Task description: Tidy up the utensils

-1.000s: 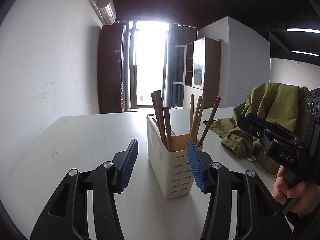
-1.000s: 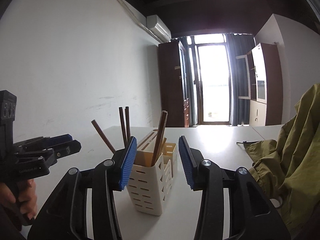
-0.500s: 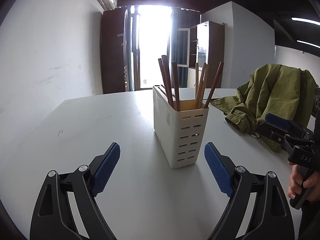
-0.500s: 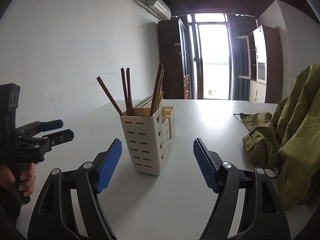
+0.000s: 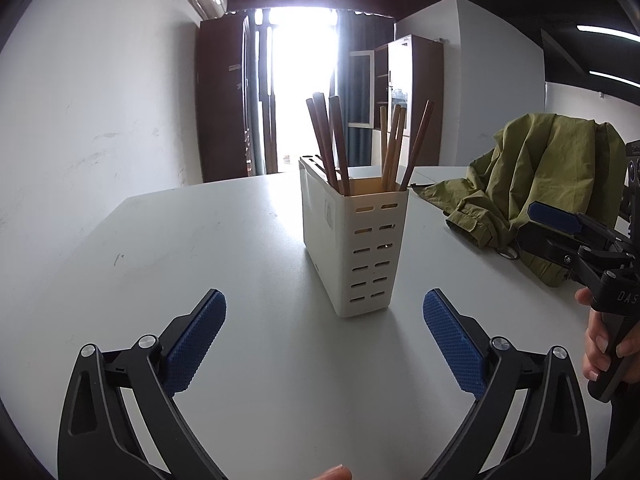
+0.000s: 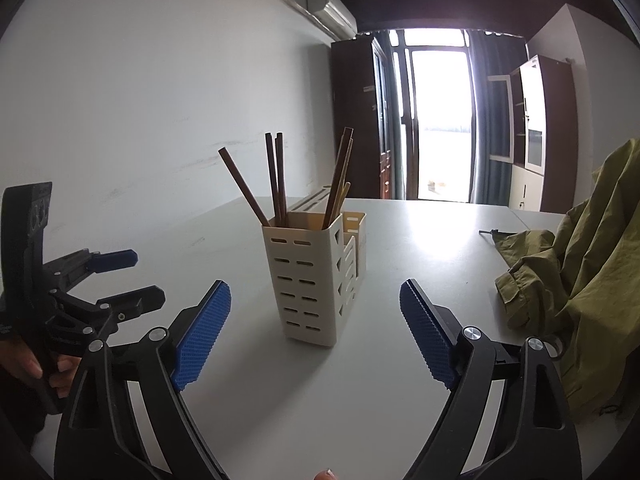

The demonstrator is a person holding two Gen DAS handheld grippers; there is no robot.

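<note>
Your left gripper and right gripper have black frames, silver screws and ridged blue pads.

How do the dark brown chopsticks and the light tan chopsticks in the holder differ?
The dark brown chopsticks are a deep reddish brown; the light tan chopsticks are pale wood. In the left wrist view the dark ones number more, most bunched at the left of the compartment and one leaning far right, while the tan ones form one tight bunch between them. The dark ones reach higher. Both kinds stand in the same cream slotted holder.
</note>
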